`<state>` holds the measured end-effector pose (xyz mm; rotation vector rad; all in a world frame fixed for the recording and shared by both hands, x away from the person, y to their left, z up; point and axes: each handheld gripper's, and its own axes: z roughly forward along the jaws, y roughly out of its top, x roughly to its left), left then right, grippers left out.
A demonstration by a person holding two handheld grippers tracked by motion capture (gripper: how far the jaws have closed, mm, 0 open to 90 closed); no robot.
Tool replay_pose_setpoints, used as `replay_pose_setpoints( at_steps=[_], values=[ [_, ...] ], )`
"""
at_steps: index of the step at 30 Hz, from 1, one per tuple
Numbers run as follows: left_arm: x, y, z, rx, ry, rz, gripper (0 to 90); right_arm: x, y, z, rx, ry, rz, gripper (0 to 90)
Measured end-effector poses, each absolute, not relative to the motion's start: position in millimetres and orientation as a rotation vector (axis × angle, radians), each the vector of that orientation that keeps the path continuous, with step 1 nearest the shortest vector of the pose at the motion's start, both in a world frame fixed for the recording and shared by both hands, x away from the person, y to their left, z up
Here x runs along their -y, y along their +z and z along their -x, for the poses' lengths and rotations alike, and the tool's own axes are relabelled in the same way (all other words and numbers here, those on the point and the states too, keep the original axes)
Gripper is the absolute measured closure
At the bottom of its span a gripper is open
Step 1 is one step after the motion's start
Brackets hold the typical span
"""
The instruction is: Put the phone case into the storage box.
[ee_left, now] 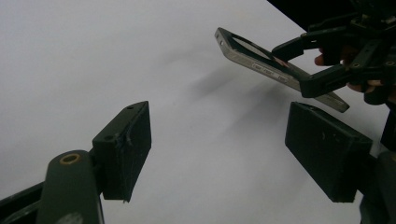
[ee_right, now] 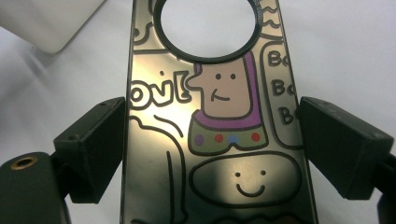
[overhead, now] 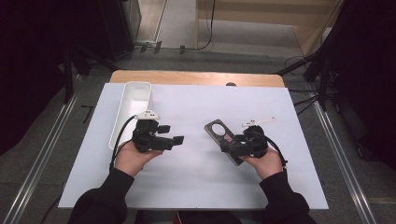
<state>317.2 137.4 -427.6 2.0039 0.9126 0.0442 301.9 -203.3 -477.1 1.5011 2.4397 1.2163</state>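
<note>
From above: right claw (overhead: pixel 232 148) clamped on a phone case (overhead: pixel 219 131), held over the white bench (overhead: pixel 196 177); left claw (overhead: pixel 170 141) released, beside a white bin (overhead: pixel 133 100). Left gripper view: jaws wide apart, case tilted clear of the bench. Right gripper view: cartoon-printed case (ee_right: pixel 219 140) pinched at both edges.

Metallic phone case (ee_right: pixel 219 154) printed with black-outlined cartoon figures, purple, peach and coloured dots; white surface (overhead: pixel 196 182); white tray (overhead: pixel 133 105); black grippers (overhead: pixel 180 140) (overhead: pixel 225 148)
</note>
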Motion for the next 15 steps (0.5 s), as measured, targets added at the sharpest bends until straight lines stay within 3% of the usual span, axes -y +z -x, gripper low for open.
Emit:
replay_pose_setpoints(
  at_steps=[3, 15],
  values=[
    [-134, -428, -317, -0.926, 0.049, -2.007, 26.5, 199, -479, -304, -2.435, 1.228, -1.494, 10.4],
    [-125, -432, -324, -0.938, 0.067, -2.005, 26.6, 188, -486, -313, -2.363, 1.247, -1.54, 10.5]
  ],
)
